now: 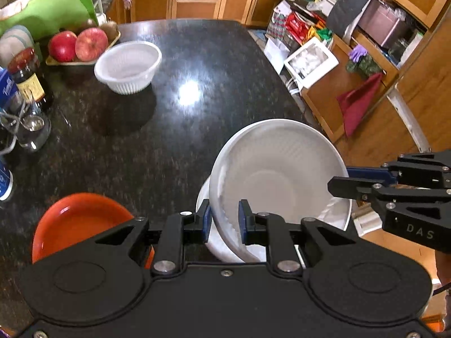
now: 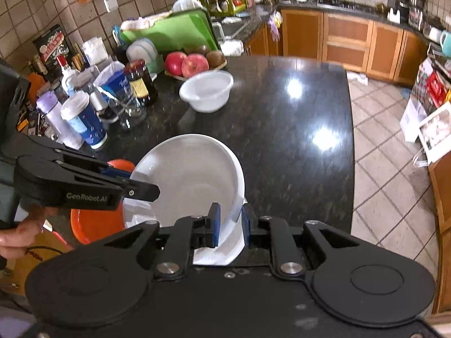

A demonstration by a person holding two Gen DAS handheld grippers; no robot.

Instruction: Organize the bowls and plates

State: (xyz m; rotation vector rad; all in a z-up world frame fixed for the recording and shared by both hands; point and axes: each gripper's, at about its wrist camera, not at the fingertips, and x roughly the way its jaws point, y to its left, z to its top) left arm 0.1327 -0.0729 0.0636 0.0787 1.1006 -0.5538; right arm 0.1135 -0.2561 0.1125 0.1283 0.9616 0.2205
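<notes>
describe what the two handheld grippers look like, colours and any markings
Both are matte black plastic with blue pads on the fingertips and silver screws at the pivots. The left gripper carries pale "GenRobot.AI" lettering on its side; the right gripper shows "DAS".

Both wrist views look steeply down, sharing the countertop [image 1: 169, 129].

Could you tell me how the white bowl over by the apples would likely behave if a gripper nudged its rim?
The white bowl looks thin, ribbed and plastic, so probably light. Its base seems narrower than its rim, so it may tip. On the glossy counter it would likely slide.
</notes>
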